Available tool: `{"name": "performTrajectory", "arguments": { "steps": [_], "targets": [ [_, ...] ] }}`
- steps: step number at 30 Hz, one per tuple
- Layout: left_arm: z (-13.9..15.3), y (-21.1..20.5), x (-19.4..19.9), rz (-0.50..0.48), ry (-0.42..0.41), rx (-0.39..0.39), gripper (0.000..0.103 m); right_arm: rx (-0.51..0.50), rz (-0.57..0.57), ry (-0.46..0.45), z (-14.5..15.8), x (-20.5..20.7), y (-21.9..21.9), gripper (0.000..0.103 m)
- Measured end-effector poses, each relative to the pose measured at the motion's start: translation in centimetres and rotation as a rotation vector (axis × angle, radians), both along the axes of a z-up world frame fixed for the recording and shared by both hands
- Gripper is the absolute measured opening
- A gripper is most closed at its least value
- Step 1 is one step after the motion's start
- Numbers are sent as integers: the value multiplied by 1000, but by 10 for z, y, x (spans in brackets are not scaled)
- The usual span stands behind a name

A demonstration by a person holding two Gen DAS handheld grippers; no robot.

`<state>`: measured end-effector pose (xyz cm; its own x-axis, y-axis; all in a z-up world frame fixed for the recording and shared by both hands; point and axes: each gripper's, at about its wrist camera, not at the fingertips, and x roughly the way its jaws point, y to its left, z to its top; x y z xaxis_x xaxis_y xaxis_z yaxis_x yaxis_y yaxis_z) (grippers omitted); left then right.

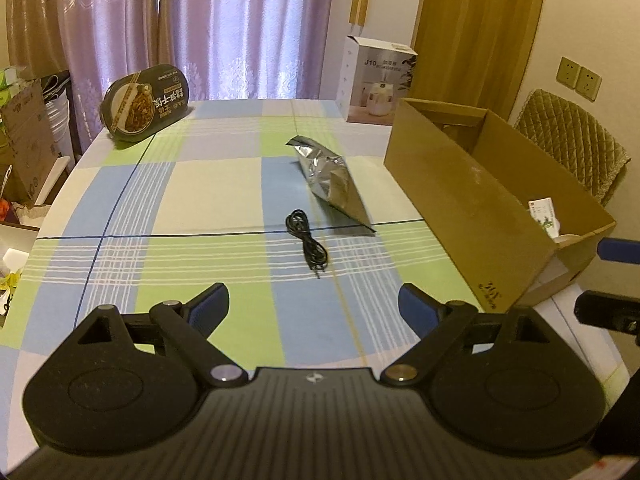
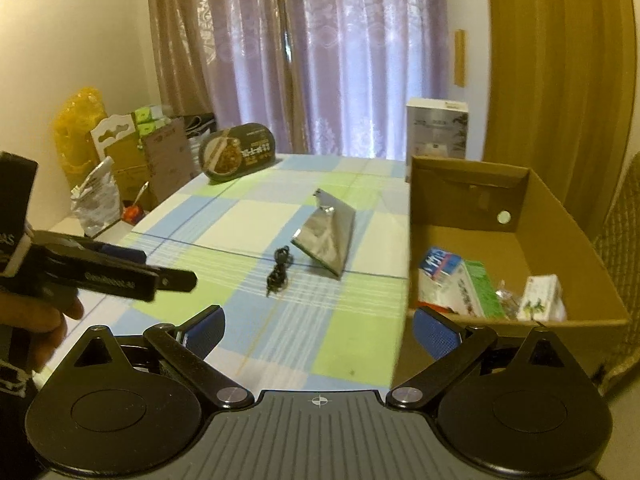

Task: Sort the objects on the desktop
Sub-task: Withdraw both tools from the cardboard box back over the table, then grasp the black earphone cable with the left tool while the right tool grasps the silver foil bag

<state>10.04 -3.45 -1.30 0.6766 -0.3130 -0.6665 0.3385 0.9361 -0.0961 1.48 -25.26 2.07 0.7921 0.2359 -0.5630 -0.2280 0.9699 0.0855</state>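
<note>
- Coiled audio cable point(image 1: 307, 242), frame centre: lying limp, light; probably gripping best across the bundled loops.
- Left gripper point(image 1: 314, 308): hovering, jaws spread, empty.
- Right gripper point(image 2: 319, 330): hovering, jaws spread, empty.

The bench point(image 1: 200, 184) wears a plaid cloth of pale blue, green and cream; a black cable point(image 1: 307, 242), a silver pouch point(image 1: 330, 178), a brown cardboard box point(image 1: 472, 204), blue-padded fingers point(image 1: 210, 306)
</note>
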Motion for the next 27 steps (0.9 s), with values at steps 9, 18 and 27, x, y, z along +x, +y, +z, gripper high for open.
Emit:
{"name": "performTrajectory", "arguments": {
  "steps": [9, 18, 27],
  "targets": [
    [-21, 8, 30, 20, 31, -10, 89, 33, 27, -22, -2, 38, 17, 98],
    [-41, 7, 58, 27, 61, -22, 89, 26, 4, -9, -19, 84, 28, 97],
    [-55, -2, 88, 28, 65, -49, 85, -42, -29, -4, -40, 126, 33, 75]
  ]
}}
